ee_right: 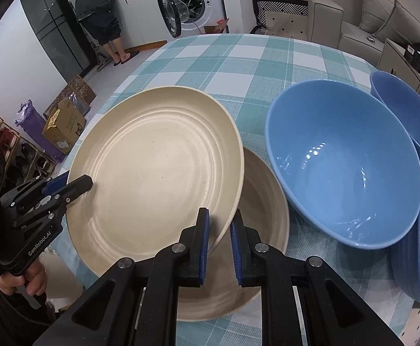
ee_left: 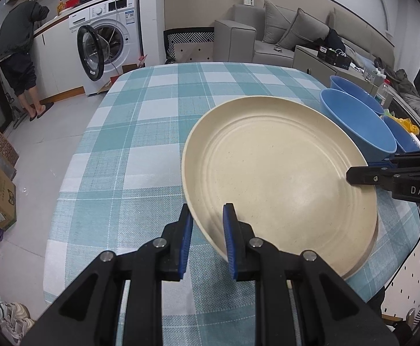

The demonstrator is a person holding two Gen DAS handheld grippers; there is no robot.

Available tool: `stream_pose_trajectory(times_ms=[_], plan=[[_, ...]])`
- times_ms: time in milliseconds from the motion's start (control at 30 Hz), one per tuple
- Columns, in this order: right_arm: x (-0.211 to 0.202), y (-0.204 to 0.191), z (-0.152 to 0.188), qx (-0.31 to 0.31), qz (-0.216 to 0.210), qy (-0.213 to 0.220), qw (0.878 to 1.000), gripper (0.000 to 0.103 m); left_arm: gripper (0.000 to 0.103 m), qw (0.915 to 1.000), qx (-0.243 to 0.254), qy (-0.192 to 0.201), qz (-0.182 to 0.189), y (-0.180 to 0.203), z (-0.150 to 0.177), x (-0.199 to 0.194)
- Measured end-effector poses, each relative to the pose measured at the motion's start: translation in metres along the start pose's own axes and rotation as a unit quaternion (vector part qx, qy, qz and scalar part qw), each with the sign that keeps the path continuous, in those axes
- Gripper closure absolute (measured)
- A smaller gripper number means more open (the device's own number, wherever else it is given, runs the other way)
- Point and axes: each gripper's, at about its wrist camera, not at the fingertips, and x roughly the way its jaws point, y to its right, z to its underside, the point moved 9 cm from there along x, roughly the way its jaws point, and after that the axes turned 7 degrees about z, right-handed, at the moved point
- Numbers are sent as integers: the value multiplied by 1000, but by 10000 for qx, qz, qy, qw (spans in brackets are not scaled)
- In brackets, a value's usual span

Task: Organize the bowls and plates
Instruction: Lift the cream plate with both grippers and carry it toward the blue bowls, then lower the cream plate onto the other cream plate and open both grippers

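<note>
Left wrist view: we are holding the left hand-held gripper clamped on the near rim of the top plate, blue pads pinching the edge from both sides. The right hand-held gripper is coming in from the right edge of the view, biting the same plate's opposite rim. The plate is sitting tilted, raised above a second plate, of which only a sliver of rim is showing under its right edge. Both are over the checked surface.

Right wrist view: we are seeing the right hand-held gripper closed on the top plate at its near right rim, with the left hand-held gripper gripping the far left rim and a hand wrapped round its handle. The top plate is overlapping the lower plate, shifted left of it and not seated; the lower plate is lying flat on the surface. Just right of the plates a blue bowl is sitting, leaning against two more blue bowls at the right edge.

In the background a person is bending at a counter beside a washer with its door open.
</note>
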Motion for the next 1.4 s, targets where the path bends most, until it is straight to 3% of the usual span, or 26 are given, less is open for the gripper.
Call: stream_pose_trajectory(times_ms=[733,1200,1400], plan=[[1,24,32,98,224,-169,9996,87,83,9991,270,-279,169,29,15,19],[-4,21,37,-70,365,-163,9992,85,82,9984,458,-318,4,33,15,22],[-4,21,39,-260,659,-155,9974,84,79,9982,501,-329,-35,34,15,26]])
